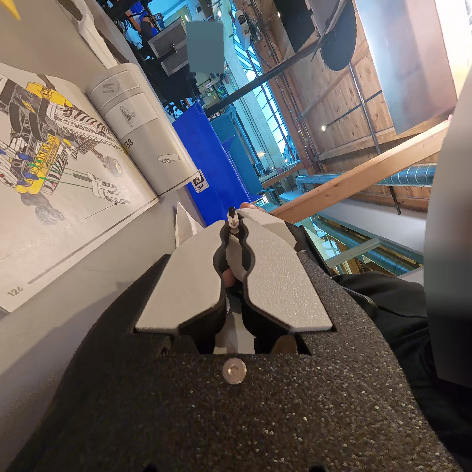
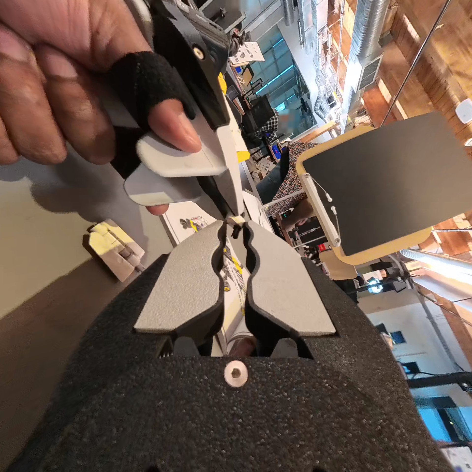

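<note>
Light: we see bright daylight from windows (image 1: 265,112) | Shadows: soft on counter (image 2: 51,204) | Blur: hand (image 2: 63,84) smeared | Distortion: we note strong wide-angle bending at edges

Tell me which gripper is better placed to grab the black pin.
Likely right: the right gripper flanks the black pin, not yet pressing it; the left gripper is clamped on the white piece carrying it.
</note>
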Demonstrator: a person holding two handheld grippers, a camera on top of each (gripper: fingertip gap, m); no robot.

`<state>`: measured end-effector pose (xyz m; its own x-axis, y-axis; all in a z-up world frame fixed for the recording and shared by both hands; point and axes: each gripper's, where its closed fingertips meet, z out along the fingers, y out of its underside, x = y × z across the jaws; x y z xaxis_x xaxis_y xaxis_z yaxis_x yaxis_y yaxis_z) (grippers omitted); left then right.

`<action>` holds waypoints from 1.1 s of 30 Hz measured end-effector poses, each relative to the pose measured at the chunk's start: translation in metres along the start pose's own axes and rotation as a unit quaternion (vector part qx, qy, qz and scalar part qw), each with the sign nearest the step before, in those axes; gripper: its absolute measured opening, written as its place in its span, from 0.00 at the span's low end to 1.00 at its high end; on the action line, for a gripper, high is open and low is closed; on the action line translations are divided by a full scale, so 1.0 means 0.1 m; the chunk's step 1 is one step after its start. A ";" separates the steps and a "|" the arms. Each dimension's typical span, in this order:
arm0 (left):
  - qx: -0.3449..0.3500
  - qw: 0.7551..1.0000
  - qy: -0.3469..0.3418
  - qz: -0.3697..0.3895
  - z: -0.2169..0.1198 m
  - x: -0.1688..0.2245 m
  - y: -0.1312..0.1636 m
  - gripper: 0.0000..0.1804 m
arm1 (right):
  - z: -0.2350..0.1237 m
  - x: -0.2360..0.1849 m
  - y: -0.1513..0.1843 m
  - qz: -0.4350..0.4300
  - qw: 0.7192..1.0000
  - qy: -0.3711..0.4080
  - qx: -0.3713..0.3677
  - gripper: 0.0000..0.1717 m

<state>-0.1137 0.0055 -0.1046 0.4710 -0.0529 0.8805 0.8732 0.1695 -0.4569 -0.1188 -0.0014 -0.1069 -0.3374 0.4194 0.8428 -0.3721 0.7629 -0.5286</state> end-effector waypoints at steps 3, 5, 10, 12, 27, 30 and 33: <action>0.002 1.000 -0.004 0.000 0.00 -0.01 0.00 0.04 | 0.01 -0.01 0.00 0.010 1.000 -0.008 0.002 0.07; 0.002 1.000 -0.004 0.003 0.00 -0.01 0.01 0.04 | 0.01 -0.01 0.00 0.036 0.999 -0.021 0.009 0.07; -0.001 1.000 0.007 -0.001 0.00 0.01 0.01 0.04 | 0.00 -0.01 -0.01 0.153 0.984 -0.081 0.039 0.06; -0.002 1.000 0.004 -0.005 0.01 0.00 0.01 0.04 | 0.01 -0.01 0.01 0.154 0.983 -0.090 0.039 0.06; 0.015 1.000 -0.023 -0.006 -0.01 -0.06 0.00 0.04 | 0.03 -0.05 -0.02 -0.057 0.998 0.008 0.002 0.05; 0.014 1.000 -0.026 -0.002 -0.01 -0.06 0.00 0.04 | 0.03 -0.05 -0.02 -0.046 0.999 0.003 0.004 0.05; 0.010 1.000 -0.026 0.004 -0.01 -0.05 0.01 0.04 | 0.02 -0.05 -0.02 -0.014 1.000 -0.011 0.013 0.05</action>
<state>-0.1157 0.0053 -0.1097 0.4702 0.0006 0.8826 0.8665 0.1896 -0.4618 -0.1177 -0.0060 -0.1103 -0.3446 0.3876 0.8550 -0.4044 0.7606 -0.5079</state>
